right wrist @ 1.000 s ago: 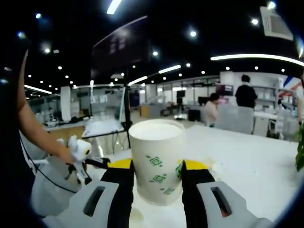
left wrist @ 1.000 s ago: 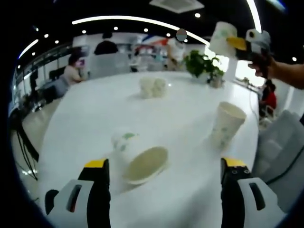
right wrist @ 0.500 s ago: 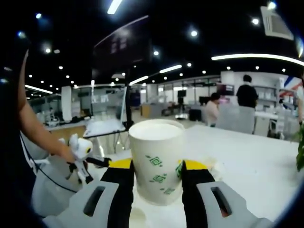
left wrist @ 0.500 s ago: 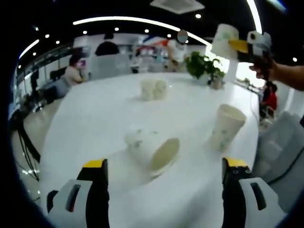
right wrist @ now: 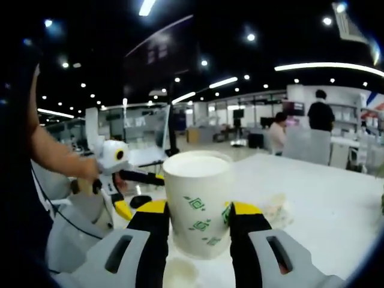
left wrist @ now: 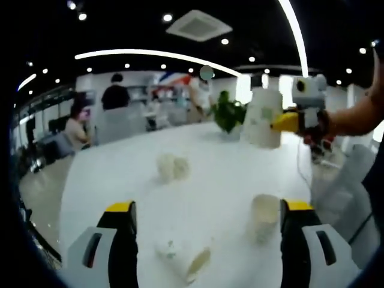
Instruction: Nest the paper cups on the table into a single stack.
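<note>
Each hand-held gripper (right wrist: pixel 198 225) — grey-white shell, black jaws (yellow-capped tips) — trails a thin black cable.

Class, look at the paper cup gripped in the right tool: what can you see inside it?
The held cup stands upright between the right tool's jaws. The right gripper view shows only its rim and a pale, washed-out mouth. Its inside walls and bottom are hidden, so whether anything sits inside cannot be told.
</note>
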Tool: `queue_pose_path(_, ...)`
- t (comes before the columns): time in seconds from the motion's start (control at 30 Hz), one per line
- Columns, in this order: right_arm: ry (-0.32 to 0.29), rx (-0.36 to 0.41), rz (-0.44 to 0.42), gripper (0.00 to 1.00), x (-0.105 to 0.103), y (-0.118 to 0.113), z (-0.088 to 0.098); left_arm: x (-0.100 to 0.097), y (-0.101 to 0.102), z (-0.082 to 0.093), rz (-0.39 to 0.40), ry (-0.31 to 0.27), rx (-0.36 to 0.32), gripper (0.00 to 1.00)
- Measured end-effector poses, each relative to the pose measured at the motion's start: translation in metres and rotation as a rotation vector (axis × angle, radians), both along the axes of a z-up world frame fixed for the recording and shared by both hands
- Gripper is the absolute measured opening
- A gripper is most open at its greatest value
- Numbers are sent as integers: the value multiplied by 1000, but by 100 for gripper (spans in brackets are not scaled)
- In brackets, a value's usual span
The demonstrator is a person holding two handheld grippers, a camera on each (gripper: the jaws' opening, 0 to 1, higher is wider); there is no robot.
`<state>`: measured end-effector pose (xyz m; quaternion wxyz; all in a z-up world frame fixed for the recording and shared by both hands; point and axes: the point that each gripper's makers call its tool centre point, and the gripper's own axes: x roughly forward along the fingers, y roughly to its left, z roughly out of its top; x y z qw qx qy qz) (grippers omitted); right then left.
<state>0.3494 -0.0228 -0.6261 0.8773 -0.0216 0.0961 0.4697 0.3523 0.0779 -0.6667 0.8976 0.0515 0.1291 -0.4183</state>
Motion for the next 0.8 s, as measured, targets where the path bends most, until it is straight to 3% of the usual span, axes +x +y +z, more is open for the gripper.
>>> queue_pose_path(0.13, 4, -2, 29, 36, -6, 4, -1, 1, -21, 26, -49, -34, -21, 98)
queue_pose_path(0.27, 12, 1, 52, 36, -11, 7, -2, -2, -38, 42, -99, -48, -34, 96)
queue_pose_path(0.53, 34, -18, 91, 36, -20, 10, -9, -6, -56, 61, -137, -43, -86, 87)
queue_pose_path(0.8, 19, -66, 156, 36, -34, 23, -14, -20, -80, 65, -211, -4, -86, 66)
